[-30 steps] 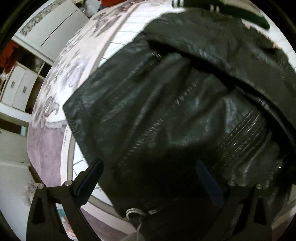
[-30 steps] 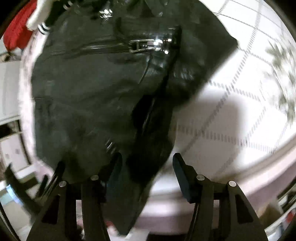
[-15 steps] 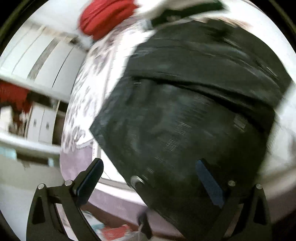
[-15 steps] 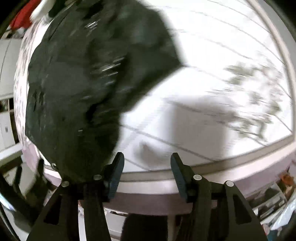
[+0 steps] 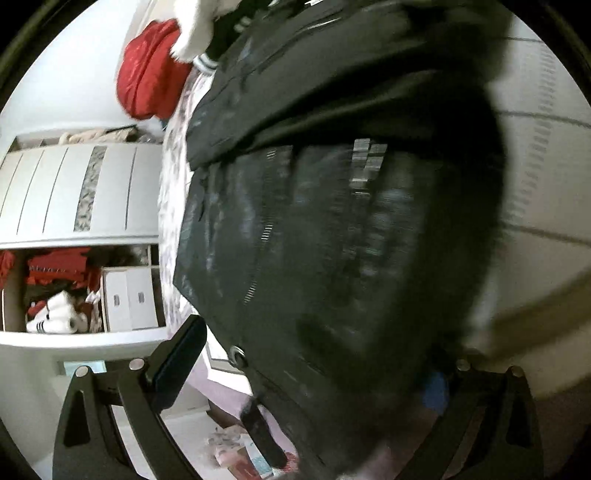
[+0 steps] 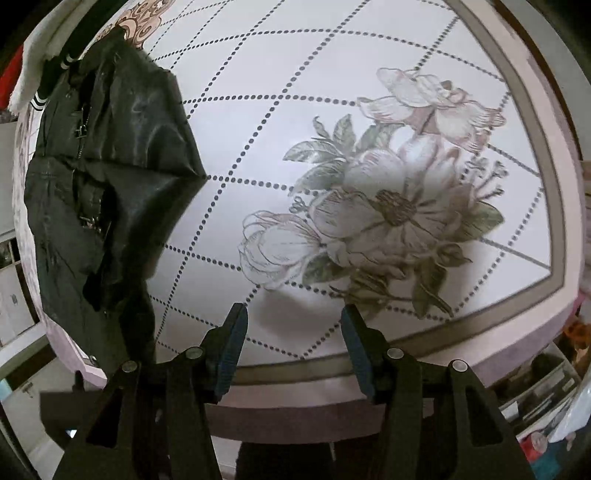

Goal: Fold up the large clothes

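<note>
A black leather jacket (image 5: 332, 221) with zips lies folded on the bed and fills the left wrist view, blurred by motion. My left gripper (image 5: 310, 362) is open, its jaws wide apart over the jacket's near edge; the right finger is partly hidden by the jacket. In the right wrist view the jacket (image 6: 103, 177) lies at the far left of the bed, its corner hanging over the edge. My right gripper (image 6: 291, 347) is open and empty over bare bedspread, well to the right of the jacket.
The white bedspread (image 6: 369, 110) has a dotted diamond grid and a flower print. A red garment (image 5: 151, 70) and a white one (image 5: 199, 29) lie beyond the jacket. A white wardrobe (image 5: 74, 192) and shelves of clothes stand to the left.
Both grippers have pulled back from the jacket. The right one has swung right, so the jacket went from under its fingers to the far left. The left one has turned leftward, showing more of the wardrobe.
</note>
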Action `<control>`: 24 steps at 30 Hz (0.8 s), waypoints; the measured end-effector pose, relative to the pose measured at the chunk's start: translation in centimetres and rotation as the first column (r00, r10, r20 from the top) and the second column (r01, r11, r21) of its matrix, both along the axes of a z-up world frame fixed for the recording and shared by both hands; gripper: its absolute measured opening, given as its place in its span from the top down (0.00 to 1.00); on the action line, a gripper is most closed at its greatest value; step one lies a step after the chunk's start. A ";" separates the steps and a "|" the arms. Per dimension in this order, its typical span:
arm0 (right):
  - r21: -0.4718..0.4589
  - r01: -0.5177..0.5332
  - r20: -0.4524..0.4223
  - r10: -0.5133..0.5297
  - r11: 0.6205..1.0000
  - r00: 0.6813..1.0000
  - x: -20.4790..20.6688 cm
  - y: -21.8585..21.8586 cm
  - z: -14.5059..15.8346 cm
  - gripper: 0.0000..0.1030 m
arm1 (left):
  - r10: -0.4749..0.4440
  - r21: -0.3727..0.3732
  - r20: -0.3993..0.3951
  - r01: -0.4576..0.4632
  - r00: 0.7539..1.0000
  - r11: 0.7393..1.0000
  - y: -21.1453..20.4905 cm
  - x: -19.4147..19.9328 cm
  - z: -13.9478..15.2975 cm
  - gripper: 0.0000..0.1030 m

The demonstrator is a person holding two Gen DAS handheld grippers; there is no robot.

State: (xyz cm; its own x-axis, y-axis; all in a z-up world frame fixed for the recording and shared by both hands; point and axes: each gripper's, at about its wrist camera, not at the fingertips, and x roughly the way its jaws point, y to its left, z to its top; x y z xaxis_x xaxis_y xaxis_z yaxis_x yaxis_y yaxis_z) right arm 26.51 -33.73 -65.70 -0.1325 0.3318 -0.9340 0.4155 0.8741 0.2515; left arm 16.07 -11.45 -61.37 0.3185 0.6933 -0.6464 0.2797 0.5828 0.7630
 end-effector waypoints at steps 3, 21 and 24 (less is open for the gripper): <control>0.033 0.009 0.003 -0.009 0.999 1.000 0.5 1.5 -1.2 0.47 | -0.007 -0.017 -0.004 0.007 1.000 1.000 1.0 1.0 -0.5 0.00; 0.662 0.312 0.026 -0.437 0.681 0.899 7.5 9.1 -7.8 0.71 | -0.041 -0.398 0.057 0.060 0.998 0.915 1.7 1.3 5.9 0.95; 0.609 0.310 0.039 -0.418 0.730 0.908 7.3 9.3 -5.5 0.77 | -0.036 -0.446 0.044 0.052 0.998 0.894 2.1 0.6 7.6 0.95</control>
State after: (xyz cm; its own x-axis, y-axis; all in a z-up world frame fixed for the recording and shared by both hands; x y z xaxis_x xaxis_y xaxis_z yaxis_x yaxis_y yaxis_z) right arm 33.80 -24.40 -71.21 0.2468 0.8024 -0.5434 0.5768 0.3289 0.7477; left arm 16.62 -9.33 -53.75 0.3686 0.3192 -0.8730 0.2919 0.8519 0.4348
